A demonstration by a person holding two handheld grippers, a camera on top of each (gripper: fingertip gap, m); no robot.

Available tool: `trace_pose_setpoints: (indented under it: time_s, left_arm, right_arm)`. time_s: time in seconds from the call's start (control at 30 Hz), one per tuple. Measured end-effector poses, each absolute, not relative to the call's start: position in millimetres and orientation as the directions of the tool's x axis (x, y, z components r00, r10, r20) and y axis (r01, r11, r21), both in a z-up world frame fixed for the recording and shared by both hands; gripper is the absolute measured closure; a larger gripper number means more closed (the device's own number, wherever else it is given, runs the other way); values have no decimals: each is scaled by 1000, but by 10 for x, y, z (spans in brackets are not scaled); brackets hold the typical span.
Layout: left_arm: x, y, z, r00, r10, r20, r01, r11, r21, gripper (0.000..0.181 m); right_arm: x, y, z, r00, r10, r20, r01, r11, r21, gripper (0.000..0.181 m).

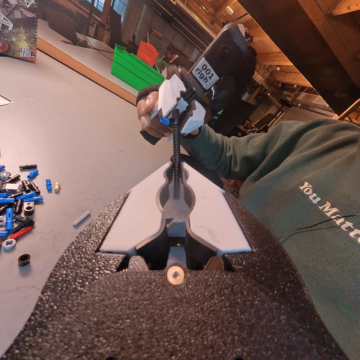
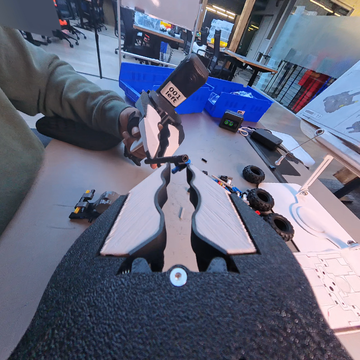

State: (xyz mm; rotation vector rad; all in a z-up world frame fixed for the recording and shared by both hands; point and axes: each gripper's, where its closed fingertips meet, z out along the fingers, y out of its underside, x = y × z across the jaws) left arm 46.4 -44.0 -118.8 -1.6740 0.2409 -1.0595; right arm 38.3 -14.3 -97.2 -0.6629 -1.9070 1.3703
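Note:
My left gripper (image 1: pixel 176 167) is shut on a black ribbed flexible tube (image 1: pixel 176 148), held above the grey table (image 1: pixel 78 126). The tube's free end reaches the tips of my right gripper (image 1: pixel 171 124). In the right wrist view my right gripper (image 2: pixel 178 165) is shut on a small blue pin (image 2: pixel 179 168), which lies crosswise between its tips. The pin sits just under the tube's open end (image 2: pixel 184 157). The left gripper (image 2: pixel 155 157) holds the tube (image 2: pixel 165 159) roughly level there. The blue pin also shows in the left wrist view (image 1: pixel 164 120).
A pile of small blue and black pins (image 1: pixel 17 198) and a grey axle (image 1: pixel 81 218) lie on the table. Black tyres (image 2: pixel 260 198), a part-built grey and black assembly (image 2: pixel 93 204), blue bins (image 2: pixel 233 101), a white tray (image 2: pixel 321 214) and an open booklet (image 2: pixel 341 101) surround the work spot. Tip to tip, the grippers are about 4 cm apart. The grey axle (image 1: pixel 81 218) is about 12 cm from my left fingertips. It turns up in the right wrist view (image 2: pixel 181 212) as well.

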Motion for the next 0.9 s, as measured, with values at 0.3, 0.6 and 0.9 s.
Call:
trace_pose_setpoints:
  time_s: [0.3,0.6,0.9]
  left_arm:
    - [590,-505,-1146,622,-674,397,227,-330,-916,159]
    - [734,-602,-1035,571,-740,355,206,-289,-935,173]
    - [647,-561,-904,659,-710,249,196,-157,-968,174]
  right_arm:
    - [449,-277,-951,-597,683,421,-100,457,-884,168]
    - [557,-588,-1000,-539,507,673,-237,676,-698,169]
    - [567,-515,-858,-550,654,519,-179,514,-839,176]
